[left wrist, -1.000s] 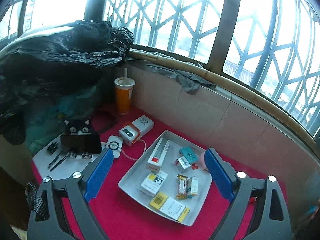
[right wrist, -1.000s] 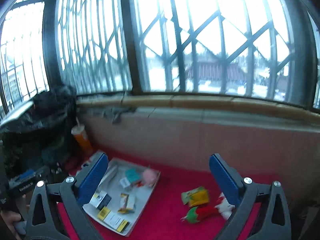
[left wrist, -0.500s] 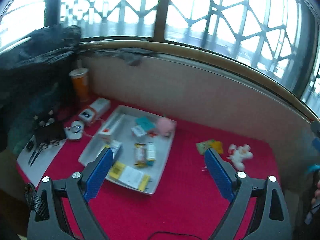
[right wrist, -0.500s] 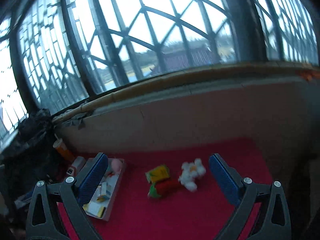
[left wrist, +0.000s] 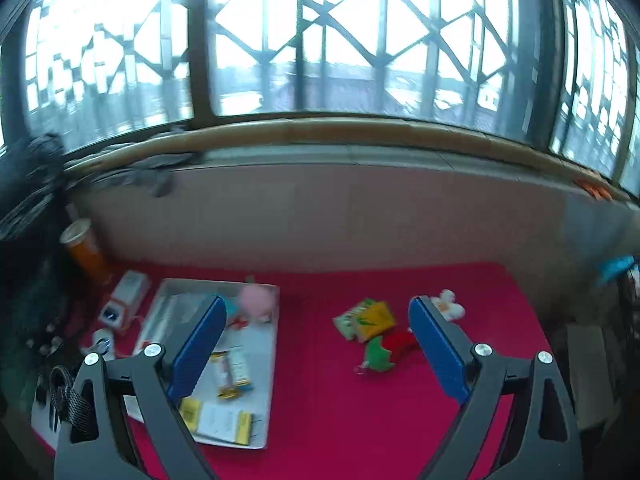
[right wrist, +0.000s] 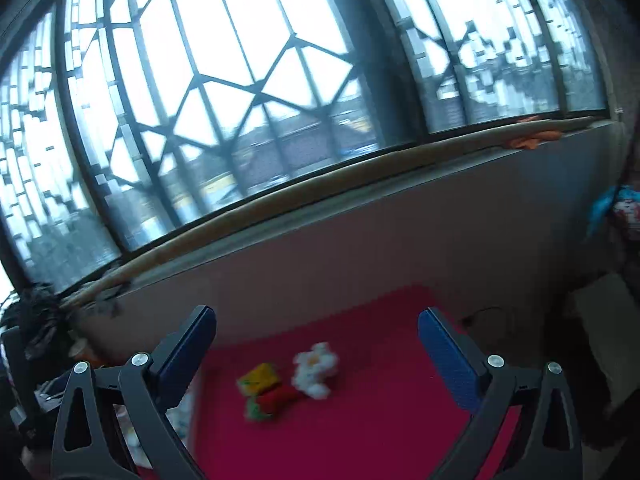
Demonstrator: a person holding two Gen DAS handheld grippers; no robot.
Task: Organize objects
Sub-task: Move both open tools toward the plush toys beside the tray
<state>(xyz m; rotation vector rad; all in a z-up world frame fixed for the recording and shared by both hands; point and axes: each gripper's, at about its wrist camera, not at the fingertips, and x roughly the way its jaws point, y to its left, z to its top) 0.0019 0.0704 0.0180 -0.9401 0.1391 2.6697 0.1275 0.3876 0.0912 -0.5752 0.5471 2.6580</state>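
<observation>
A red mat (left wrist: 340, 400) stretches beneath latticed windows (left wrist: 320, 40). Your left gripper (left wrist: 316, 344) and right gripper (right wrist: 316, 354) gape wide, empty; toys (left wrist: 376, 332) lie between the left's fingers, the tray (left wrist: 268, 380) behind its left finger.

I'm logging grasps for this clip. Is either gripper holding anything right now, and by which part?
Nothing is held. The left gripper and the right gripper both stand open and empty above the red cloth.
</observation>
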